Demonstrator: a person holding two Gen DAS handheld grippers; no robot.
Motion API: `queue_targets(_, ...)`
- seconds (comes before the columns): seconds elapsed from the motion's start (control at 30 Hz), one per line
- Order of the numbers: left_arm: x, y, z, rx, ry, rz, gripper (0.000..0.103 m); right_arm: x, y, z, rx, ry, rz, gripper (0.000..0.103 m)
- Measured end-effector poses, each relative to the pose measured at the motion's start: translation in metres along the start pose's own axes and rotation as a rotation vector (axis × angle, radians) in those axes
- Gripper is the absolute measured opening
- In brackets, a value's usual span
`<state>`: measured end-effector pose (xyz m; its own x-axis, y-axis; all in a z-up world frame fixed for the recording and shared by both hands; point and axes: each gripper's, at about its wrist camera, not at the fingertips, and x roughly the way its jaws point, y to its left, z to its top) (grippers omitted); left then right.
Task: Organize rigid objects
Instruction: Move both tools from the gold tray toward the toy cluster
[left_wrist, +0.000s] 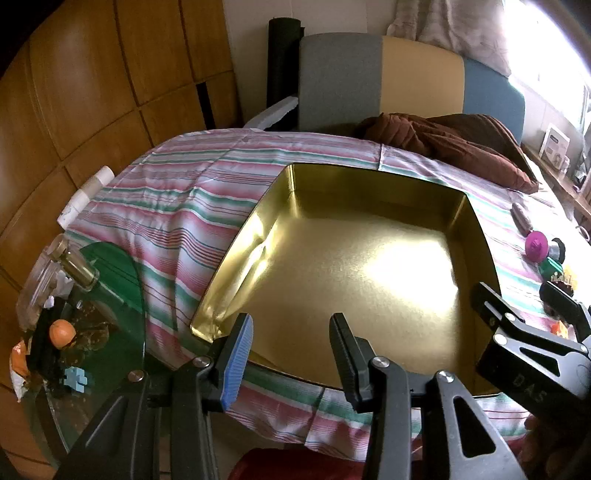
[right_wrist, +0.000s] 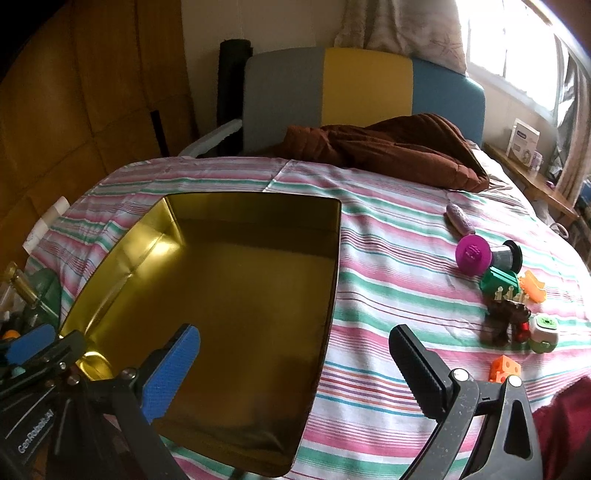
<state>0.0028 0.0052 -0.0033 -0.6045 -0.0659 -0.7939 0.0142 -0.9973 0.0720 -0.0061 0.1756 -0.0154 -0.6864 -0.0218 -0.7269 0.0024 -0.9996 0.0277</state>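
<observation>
Both grippers hang empty over the gold tin (right_wrist: 229, 295): right gripper (right_wrist: 295, 369) wide open, left gripper (left_wrist: 291, 354) half open. Reaching for the toys (right_wrist: 506, 295), a finger could knock the crowded pile apart.

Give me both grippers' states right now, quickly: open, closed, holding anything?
Left gripper: jaws partly open, nothing between them.
Right gripper: jaws wide open, holding nothing.

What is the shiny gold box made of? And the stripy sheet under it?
The gold box looks like thin metal, probably tin: its walls are mirror-shiny and reflect light, and one wall looks dented. The stripy sheet looks like woven cloth: it is matte, creased and drapes over the edge.
</observation>
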Motion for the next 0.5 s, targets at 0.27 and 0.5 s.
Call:
queue_targets(0.27,0.002,-0.002,-0.001,0.005,0.010,-0.002,0.043,-0.007,-0.006,-0.001,-0.005,-0.040,0.079,0.103)
queue_targets(0.5,0.002,-0.007,-0.004,0.016,0.013,-0.074,0.043,-0.003,-0.030,-0.010,0.022,0.012,0.098,0.103)
